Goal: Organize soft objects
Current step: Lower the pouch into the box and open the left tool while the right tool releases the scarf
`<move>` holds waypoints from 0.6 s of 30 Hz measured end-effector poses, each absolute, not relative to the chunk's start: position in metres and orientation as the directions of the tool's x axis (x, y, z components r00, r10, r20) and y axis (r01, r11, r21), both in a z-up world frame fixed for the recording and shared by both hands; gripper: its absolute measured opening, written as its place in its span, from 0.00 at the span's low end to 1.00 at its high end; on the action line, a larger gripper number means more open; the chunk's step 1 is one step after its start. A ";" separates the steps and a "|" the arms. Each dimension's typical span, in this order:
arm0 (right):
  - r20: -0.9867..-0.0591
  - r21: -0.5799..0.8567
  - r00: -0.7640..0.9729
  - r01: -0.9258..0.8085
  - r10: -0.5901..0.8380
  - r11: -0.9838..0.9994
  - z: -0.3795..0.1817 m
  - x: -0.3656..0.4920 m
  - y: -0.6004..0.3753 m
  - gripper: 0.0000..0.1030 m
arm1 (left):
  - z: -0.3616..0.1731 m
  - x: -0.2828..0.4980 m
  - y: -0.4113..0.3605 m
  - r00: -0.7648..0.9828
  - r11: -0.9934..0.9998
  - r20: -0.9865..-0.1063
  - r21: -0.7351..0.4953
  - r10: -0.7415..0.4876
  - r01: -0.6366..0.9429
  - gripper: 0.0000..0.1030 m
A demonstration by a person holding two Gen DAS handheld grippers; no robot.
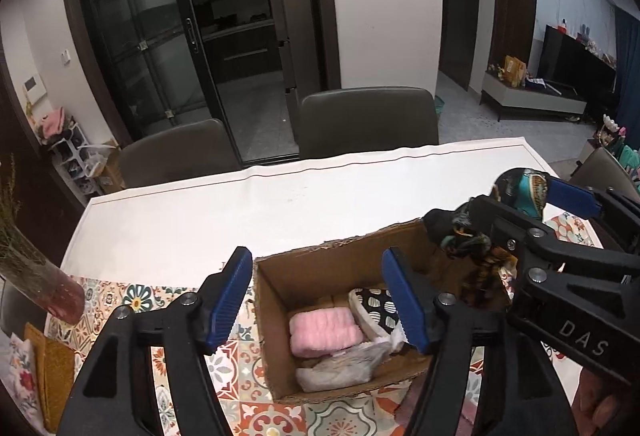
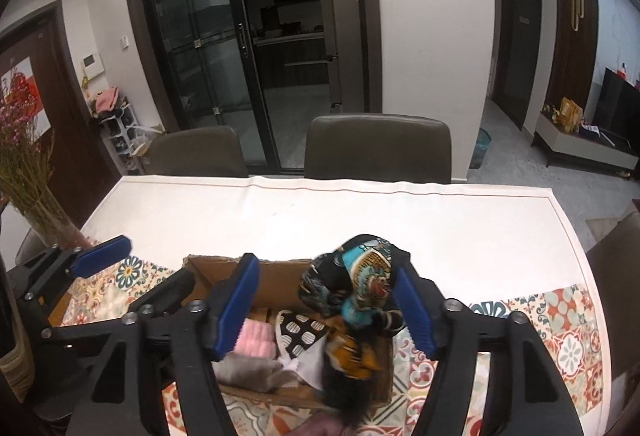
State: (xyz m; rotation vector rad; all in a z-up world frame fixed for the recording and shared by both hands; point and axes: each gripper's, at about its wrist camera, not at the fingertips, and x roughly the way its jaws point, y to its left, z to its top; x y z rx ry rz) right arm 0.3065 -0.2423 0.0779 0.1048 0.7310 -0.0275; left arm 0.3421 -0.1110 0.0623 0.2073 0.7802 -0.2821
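Note:
An open cardboard box (image 1: 320, 272) (image 2: 276, 276) stands on a patterned tablecloth (image 1: 236, 360). Inside lie a pink towel (image 1: 324, 332) (image 2: 256, 342), a black-and-white dotted cloth (image 1: 374, 302) (image 2: 300, 332) and a grey cloth (image 1: 344, 368) (image 2: 248, 372). My left gripper (image 1: 316, 300) (image 2: 140, 272) hangs open above the box's left half, with nothing between its fingers. My right gripper (image 2: 324, 312) (image 1: 520, 207) is open over the box's right side. A black, teal and orange scarf (image 2: 360, 276) (image 1: 468, 240) hangs loose between its pads, its blurred lower end in the box.
A vase of dried flowers (image 1: 48, 284) (image 2: 40, 203) stands at the table's left edge. Folded fabrics (image 1: 52, 368) lie near the left corner. The far half of the table has a white cover (image 1: 280, 203). Two chairs (image 1: 368, 119) stand behind it.

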 end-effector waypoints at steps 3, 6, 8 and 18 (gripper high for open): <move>-0.677 0.084 0.736 0.056 0.015 0.995 0.078 0.308 -0.241 0.70 | 0.064 0.340 -0.108 0.685 0.946 -0.713 0.095 -0.152 0.308 0.68; -0.690 0.098 0.723 0.048 0.033 0.994 0.078 0.310 -0.242 0.71 | 0.064 0.339 -0.105 0.685 0.950 -0.714 0.097 -0.142 0.298 0.69; -0.704 0.135 0.706 0.038 0.069 0.990 0.076 0.312 -0.244 0.71 | 0.064 0.339 -0.104 0.686 0.952 -0.716 0.102 -0.132 0.289 0.69; -0.732 0.207 0.669 0.039 0.128 0.978 0.070 0.312 -0.244 0.71 | 0.066 0.332 -0.092 0.686 0.961 -0.719 0.100 -0.110 0.259 0.69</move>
